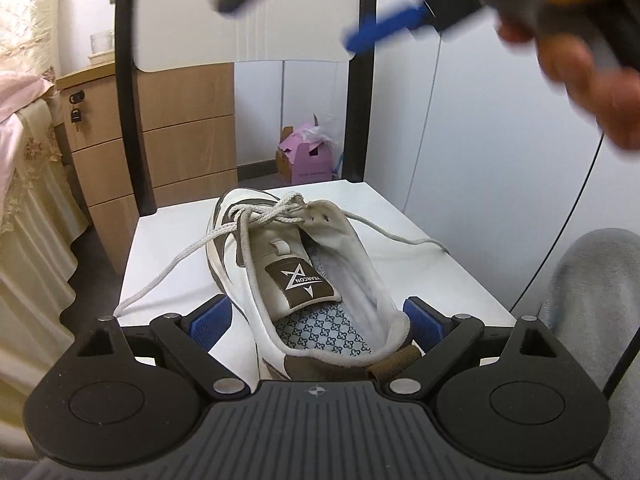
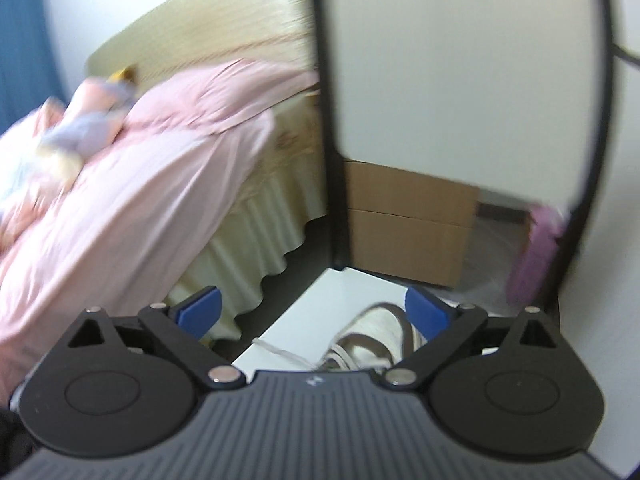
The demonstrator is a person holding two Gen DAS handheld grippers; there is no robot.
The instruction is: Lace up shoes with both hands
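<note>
Shoe: a white and brown shoe (image 1: 304, 280) lies on the white counter (image 1: 168, 248), heel near the left wrist camera, toe pointing far; its toe also shows low in the right wrist view (image 2: 380, 332).
Tongue: folded up in the opening, brown logo patch (image 1: 302, 280) facing up, patterned insole visible just below it.
Laces: the lace (image 1: 176, 268) is threaded only through the far eyelets; one loose end trails left and near across the counter to its edge, the other end (image 1: 400, 236) runs right along the counter.
Left claw: the left claw (image 1: 316, 322) is spread wide, its blue pads on either side of the shoe's heel, gripping nothing.
Right claw: the right claw (image 2: 312, 312) is also spread wide and empty, held up above the far part of the shoe; in the left wrist view it appears blurred at the top, a hand (image 1: 592, 60) around it.
Surroundings: a bed with pink bedding (image 2: 160, 168) on the left, wooden drawers (image 1: 176, 136) beyond the counter, a pink box (image 1: 308, 156) on the floor.
</note>
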